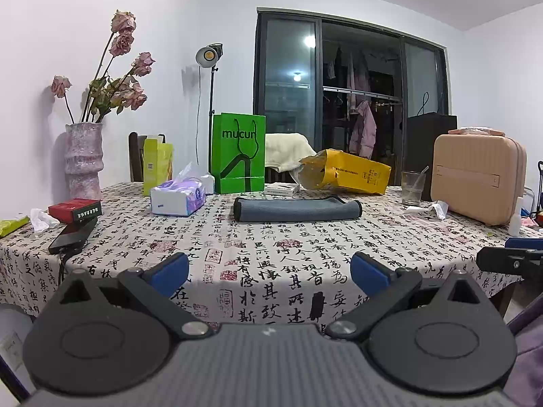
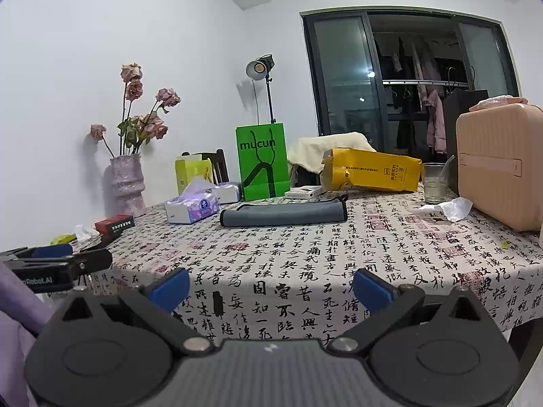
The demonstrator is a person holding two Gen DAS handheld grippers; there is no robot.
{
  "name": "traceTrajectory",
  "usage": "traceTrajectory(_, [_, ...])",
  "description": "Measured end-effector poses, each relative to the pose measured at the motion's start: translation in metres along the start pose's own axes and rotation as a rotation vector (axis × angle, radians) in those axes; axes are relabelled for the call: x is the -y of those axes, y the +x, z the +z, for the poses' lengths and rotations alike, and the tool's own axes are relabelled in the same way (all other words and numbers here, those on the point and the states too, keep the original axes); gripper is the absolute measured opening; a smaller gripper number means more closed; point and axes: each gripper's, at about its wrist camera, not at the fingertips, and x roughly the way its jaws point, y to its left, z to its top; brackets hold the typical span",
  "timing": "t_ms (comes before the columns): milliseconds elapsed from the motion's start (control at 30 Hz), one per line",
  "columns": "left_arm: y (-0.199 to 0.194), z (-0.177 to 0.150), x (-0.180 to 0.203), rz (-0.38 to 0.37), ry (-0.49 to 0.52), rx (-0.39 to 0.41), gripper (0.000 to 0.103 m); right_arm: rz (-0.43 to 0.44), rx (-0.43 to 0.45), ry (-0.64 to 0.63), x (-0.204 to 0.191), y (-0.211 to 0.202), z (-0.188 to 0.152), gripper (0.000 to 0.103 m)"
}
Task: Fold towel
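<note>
Grey towel [image 1: 297,209] folded flat on tablecloth [image 1: 271,254]; both grippers' fingers [image 1: 169,269] apart.

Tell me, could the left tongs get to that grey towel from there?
Probably yes. The left tongs are open and hold nothing, and only bare patterned tablecloth lies between them and the towel.

Home dining room: tablecloth [image 1: 271,247], vase [image 1: 83,159]

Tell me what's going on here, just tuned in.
A person holds two grippers at the near edge of the table. The left gripper and right gripper are both open and empty. The grey towel lies folded into a long strip mid-table, apart from both, between the tissue pack and the glass.
</note>
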Motion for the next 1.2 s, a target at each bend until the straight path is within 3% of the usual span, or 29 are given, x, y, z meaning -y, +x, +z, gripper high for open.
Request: traceTrajectory(1200, [0.0012, 0.0041, 0.0008, -0.002, 0.003, 0.01, 0.103, -0.002, 0.007, -0.005, -0.0001, -0.0006, 0.0018, 0.103])
